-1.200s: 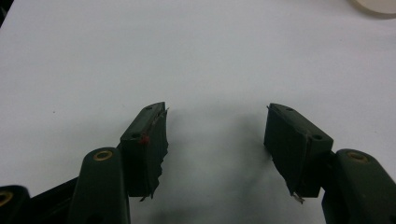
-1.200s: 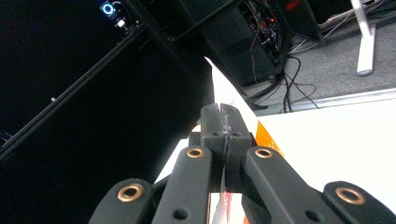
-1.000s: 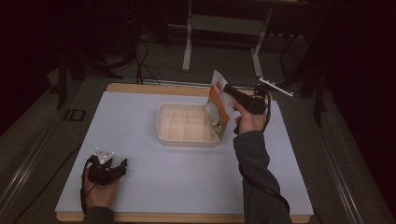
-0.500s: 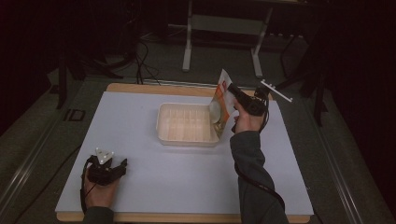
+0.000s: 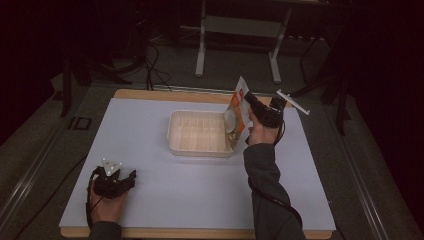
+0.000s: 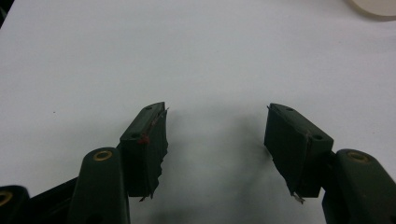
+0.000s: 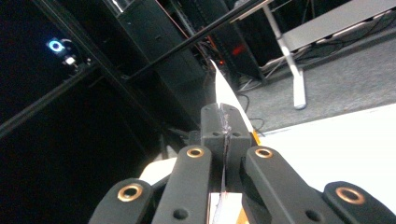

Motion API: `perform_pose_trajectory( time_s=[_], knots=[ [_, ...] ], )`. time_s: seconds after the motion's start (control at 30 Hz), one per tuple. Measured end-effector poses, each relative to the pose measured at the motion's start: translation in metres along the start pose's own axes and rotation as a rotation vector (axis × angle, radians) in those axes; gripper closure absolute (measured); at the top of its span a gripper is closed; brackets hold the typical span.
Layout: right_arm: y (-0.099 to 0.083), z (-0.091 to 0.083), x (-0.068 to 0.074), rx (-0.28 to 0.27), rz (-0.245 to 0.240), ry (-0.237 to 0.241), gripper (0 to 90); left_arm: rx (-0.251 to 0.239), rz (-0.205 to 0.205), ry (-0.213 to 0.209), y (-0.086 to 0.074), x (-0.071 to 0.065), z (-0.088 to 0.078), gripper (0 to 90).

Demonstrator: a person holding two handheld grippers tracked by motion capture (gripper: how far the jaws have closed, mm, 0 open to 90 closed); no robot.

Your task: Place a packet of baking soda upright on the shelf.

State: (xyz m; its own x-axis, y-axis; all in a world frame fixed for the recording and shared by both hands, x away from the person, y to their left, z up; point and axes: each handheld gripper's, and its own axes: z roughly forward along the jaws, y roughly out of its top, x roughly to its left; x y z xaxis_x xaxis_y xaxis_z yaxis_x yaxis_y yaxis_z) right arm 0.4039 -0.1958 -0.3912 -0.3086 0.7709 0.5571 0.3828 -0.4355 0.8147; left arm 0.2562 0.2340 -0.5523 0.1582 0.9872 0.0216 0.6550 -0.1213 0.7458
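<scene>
Pouch (image 5: 238, 114) print too small to read in the high view; its lower edge sat hidden behind the tray (image 5: 200, 145) wall. In the right gripper view the pouch showed edge-on only, faces hidden by the jaws. Tray was cut off by the left gripper view's top edge. Room beyond the table (image 5: 150, 200) too dark to make out.

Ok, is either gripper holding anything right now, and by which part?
The right gripper is shut on the pouch, pinching its thin top edge above the tray. The left gripper is open, holding nothing.
</scene>
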Motion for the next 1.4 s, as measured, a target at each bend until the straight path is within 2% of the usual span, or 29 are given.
perform_pose_trajectory(
  time_s=[0.13, 0.2, 0.33, 0.5, 0.63, 0.83, 1.0, 1.17, 1.23, 1.33, 1.4],
  knots=[
    [-0.003, 0.000, 0.000, 0.010, -0.021, -0.013, 90.0, 0.000, -0.001, 0.000, 0.000, 0.000, 0.000, 38.8],
    [-0.005, -0.001, 0.002, 0.021, -0.051, -0.030, 90.0, 0.000, 0.000, 0.000, 0.000, 0.000, 0.000, 38.8],
    [-0.009, 0.000, 0.004, 0.032, -0.078, -0.053, 90.0, 0.000, 0.000, 0.001, 0.000, 0.000, 0.000, 38.8],
    [-0.010, -0.002, 0.005, 0.043, -0.105, -0.061, 90.0, 0.001, 0.001, 0.001, 0.000, 0.000, 0.000, 38.8],
    [-0.012, -0.003, 0.008, 0.055, -0.156, -0.085, 90.0, 0.002, 0.001, 0.003, 0.000, 0.000, 0.000, 38.8],
    [-0.015, -0.005, 0.006, 0.047, -0.161, -0.097, 90.0, 0.001, 0.001, 0.002, 0.000, 0.000, 0.000, 38.7],
    [-0.014, -0.003, 0.006, 0.032, -0.161, -0.087, 90.0, 0.001, 0.001, 0.001, 0.000, 0.000, 0.000, 38.7],
    [-0.010, 0.002, 0.008, -0.024, -0.184, -0.068, 90.0, 0.001, -0.001, -0.001, 0.000, 0.000, 0.000, 38.7],
    [-0.010, 0.002, 0.009, -0.049, -0.196, -0.046, 90.0, 0.002, 0.000, -0.001, 0.000, 0.000, 0.000, 38.7],
    [-0.018, 0.003, 0.013, -0.048, -0.244, -0.045, 90.0, 0.000, 0.002, -0.001, 0.000, 0.000, 0.000, 38.7],
    [-0.026, 0.004, 0.010, -0.044, -0.249, -0.042, 90.0, -0.002, 0.000, -0.002, 0.000, 0.000, 0.000, 38.7]
  ],
)
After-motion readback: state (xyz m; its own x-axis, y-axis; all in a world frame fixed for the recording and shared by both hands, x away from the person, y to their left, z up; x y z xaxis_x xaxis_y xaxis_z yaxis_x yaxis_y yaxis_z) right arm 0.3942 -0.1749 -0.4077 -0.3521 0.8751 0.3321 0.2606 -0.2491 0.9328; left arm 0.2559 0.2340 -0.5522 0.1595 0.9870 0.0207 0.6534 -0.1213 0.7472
